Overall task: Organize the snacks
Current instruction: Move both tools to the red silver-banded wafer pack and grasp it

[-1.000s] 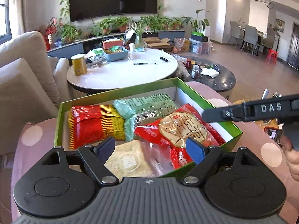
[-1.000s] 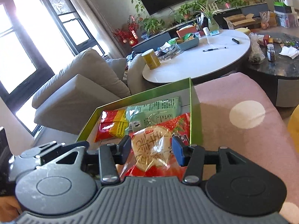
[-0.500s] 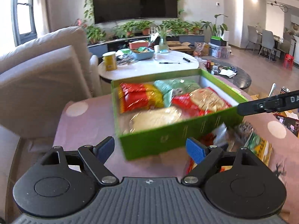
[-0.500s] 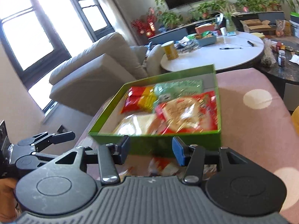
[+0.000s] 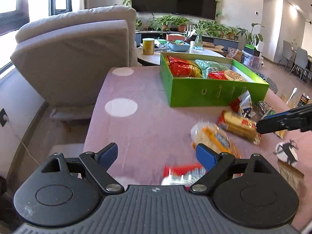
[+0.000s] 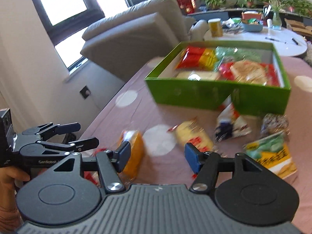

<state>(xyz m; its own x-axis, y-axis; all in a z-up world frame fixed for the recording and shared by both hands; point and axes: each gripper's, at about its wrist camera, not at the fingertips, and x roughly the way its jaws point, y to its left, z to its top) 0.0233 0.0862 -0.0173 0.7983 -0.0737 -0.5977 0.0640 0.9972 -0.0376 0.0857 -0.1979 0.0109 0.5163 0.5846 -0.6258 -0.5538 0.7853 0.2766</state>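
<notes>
- The left gripper (image 5: 157,154) stands wide open with nothing between its pads, over the pink dotted tablecloth (image 5: 136,89).
- The right gripper (image 6: 157,154) has just been opening; its jaws are apart and empty.
- Loose snack packets (image 6: 195,136) lie just beyond both, blurred.
- Farther on, the green box (image 5: 214,91) holds a red-yellow packet (image 5: 183,68), a green one and a red one.
- A grey sofa (image 5: 78,58) stands left.

Green box (image 5: 214,92) on pink, white-dotted tablecloth (image 5: 140,128).
</notes>
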